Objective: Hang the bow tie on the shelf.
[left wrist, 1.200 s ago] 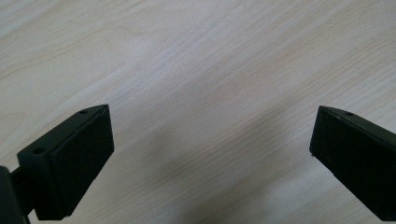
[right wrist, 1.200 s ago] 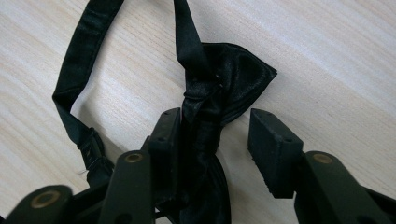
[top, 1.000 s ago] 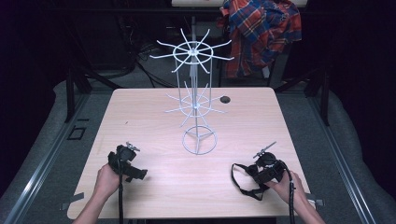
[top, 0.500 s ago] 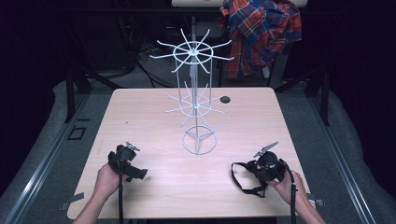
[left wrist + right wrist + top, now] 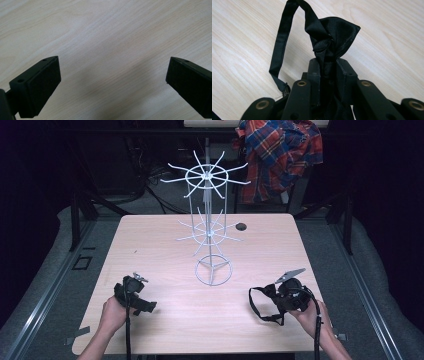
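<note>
At the near right corner of the pale wood-grain tabletop point(image 5: 165, 250), the right hand-held gripper point(image 5: 328, 72) has its two black jaws clamped tight on the bunched middle of a black satin bow tie point(image 5: 332, 35), its thin neck strap point(image 5: 280, 47) looping out to one side and sagging back toward the wood. In the high view the same strap point(image 5: 257, 307) hangs in a loose loop beside the right hand-held gripper point(image 5: 277, 295), which the frames from the past second show closing on the fabric. The left hand-held gripper point(image 5: 112, 82) stands wide open with nothing between its jaws, only bare wood beneath; from above it point(image 5: 145, 306) rests near the front left edge, well apart from the tie.

The work in hand appears to be lifting the tie clear and carrying it to the white wire spinner rack point(image 5: 210, 220) at the middle of the tabletop, whose spokes fan out in two tiers above a ring base. To do that well, the grip should keep the knot pinched and not just a fold of satin, which could slide free. The lift wants to be straight up and unhurried until the dangling strap leaves the surface, so it neither drags nor snags. The approach to a spoke is best made with the loop hanging open and facing the rack, and the free hand-held gripper could steady or spread the strap if it twists.
</note>
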